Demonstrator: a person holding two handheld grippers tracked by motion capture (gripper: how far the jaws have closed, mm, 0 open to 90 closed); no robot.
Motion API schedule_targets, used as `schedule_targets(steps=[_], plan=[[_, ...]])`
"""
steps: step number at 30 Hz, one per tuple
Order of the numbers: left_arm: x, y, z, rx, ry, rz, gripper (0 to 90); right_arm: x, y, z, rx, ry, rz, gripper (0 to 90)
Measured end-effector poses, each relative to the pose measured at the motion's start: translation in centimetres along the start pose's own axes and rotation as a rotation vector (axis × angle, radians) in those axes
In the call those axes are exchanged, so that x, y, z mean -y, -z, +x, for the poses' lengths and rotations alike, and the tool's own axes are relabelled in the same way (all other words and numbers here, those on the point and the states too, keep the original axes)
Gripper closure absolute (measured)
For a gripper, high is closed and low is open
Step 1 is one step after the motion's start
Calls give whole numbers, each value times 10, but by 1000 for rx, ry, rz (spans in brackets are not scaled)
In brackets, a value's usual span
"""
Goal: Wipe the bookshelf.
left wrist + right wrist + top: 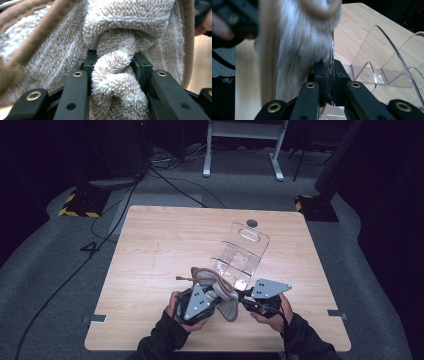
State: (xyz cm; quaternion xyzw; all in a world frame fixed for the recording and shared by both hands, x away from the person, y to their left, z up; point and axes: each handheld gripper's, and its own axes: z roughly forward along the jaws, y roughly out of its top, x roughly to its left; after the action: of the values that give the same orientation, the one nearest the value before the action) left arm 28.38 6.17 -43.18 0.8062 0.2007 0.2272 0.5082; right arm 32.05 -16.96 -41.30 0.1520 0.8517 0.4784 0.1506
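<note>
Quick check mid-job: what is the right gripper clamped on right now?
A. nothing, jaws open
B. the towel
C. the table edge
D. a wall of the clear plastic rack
D: in the right gripper view the right gripper has its jaws shut on a thin clear wall of the rack, while the towel is pinched in the left gripper.

High view above the table (150, 250), looking down, both gripper views close up, sharing the towel (140, 22).
</note>
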Motion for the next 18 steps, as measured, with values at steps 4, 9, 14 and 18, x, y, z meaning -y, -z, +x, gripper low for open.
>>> schedule_targets(steps=[4, 9, 14, 18], plan=[[7, -8, -9, 26, 6, 17, 642, 1, 1, -1, -2, 2, -2, 854], [17, -18, -15, 51, -21, 90, 644, 0, 0, 0, -2, 1, 1, 855], [40, -44, -27, 77, -101, 229, 646, 0, 0, 0, -3, 0, -3, 855], [44, -46, -26, 89, -109, 264, 648, 0, 0, 0, -5, 0, 0, 855]])
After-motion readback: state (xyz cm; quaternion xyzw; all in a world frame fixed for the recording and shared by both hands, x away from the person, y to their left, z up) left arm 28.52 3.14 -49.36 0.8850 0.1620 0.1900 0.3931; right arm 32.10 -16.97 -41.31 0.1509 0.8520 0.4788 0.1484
